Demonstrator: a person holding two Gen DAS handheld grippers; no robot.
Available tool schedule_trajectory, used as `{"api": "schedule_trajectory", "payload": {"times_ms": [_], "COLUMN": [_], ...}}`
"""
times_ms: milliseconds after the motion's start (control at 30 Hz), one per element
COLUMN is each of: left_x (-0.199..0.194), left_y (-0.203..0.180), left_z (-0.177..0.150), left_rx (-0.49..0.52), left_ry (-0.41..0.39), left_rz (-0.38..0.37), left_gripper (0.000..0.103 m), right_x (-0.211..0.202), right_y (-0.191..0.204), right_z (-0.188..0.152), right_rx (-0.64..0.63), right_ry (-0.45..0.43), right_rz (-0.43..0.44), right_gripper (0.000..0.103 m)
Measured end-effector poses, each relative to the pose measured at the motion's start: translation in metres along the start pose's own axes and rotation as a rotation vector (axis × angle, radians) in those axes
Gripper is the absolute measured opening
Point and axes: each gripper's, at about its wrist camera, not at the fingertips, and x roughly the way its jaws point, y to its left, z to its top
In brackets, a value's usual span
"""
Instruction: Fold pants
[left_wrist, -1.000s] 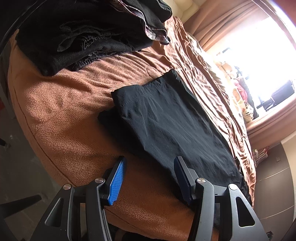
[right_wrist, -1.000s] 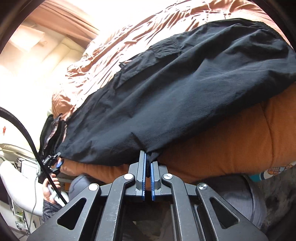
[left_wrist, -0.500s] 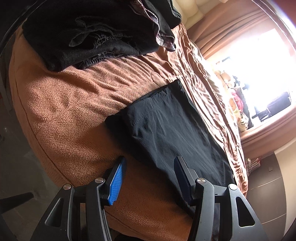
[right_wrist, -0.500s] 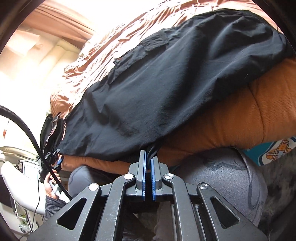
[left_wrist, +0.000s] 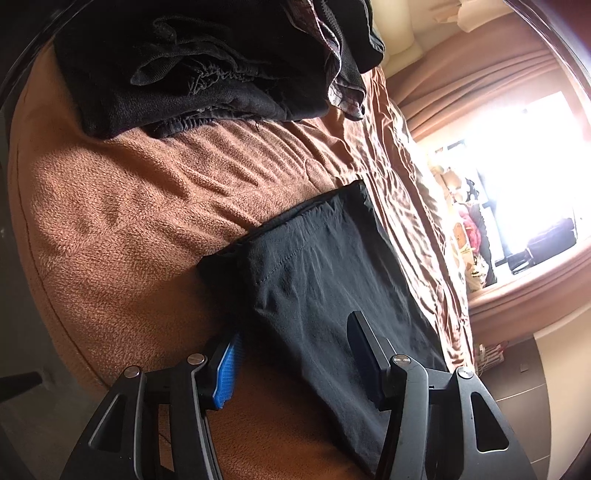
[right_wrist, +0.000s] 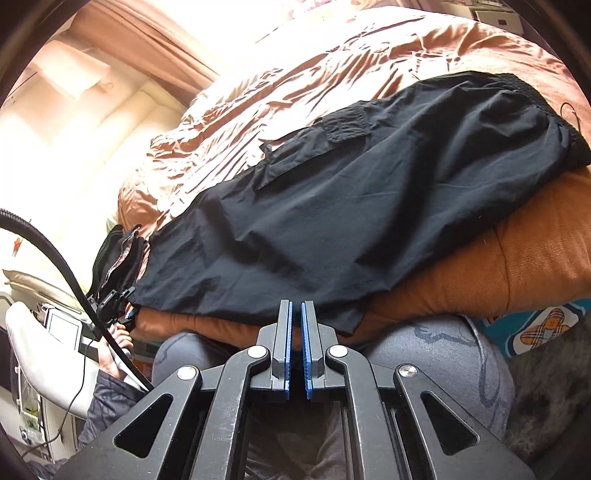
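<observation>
On the bed (right_wrist: 535, 258): black pants (right_wrist: 332, 206) laid flat.
Left tongs (left_wrist: 295, 354) closing astride the pants' edge, ungripped; right tongs (right_wrist: 296, 314) closed, empty.

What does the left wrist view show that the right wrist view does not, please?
Only the left wrist view shows the cluttered window sill and the pants' stitched hem. Only the right wrist view shows the pants' flap pocket, a grey-clad knee and a hand beside a black cable. Both show the black pants lying on the brown blanket.
</observation>
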Motion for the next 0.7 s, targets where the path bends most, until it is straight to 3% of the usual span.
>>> {"api": "schedule_trajectory", "payload": {"times_ms": [33, 100, 267, 400, 567, 700], "left_x": [0.000, 0.001, -0.021, -0.032, -0.035, -0.025], "left_y": [-0.001, -0.005, -0.009, -0.010, -0.006, 0.003], "left_z": [0.000, -0.001, 0.008, 0.019, 0.021, 0.018], "left_rx": [0.002, 0.023, 0.068, 0.086, 0.088, 0.054], "left_ry": [-0.002, 0.008, -0.085, -0.115, -0.111, -0.048], "left_rz": [-0.006, -0.002, 0.026, 0.028, 0.026, 0.040], "left_gripper": [0.047, 0.005, 0.003, 0.003, 0.003, 0.003], "right_x": [0.002, 0.007, 0.030, 0.055, 0.093, 0.121], "right_y": [0.001, 0.004, 0.016, 0.032, 0.052, 0.067], "right_z": [-0.001, -0.001, 0.004, 0.014, 0.025, 0.038], "right_rx": [-0.005, -0.011, -0.035, -0.072, -0.111, -0.147], "right_ry": [0.003, 0.013, 0.037, 0.057, 0.085, 0.106], "right_rz": [0.001, 0.005, 0.017, 0.023, 0.042, 0.049], "right_gripper": [0.004, 0.004, 0.004, 0.004, 0.004, 0.004]}}
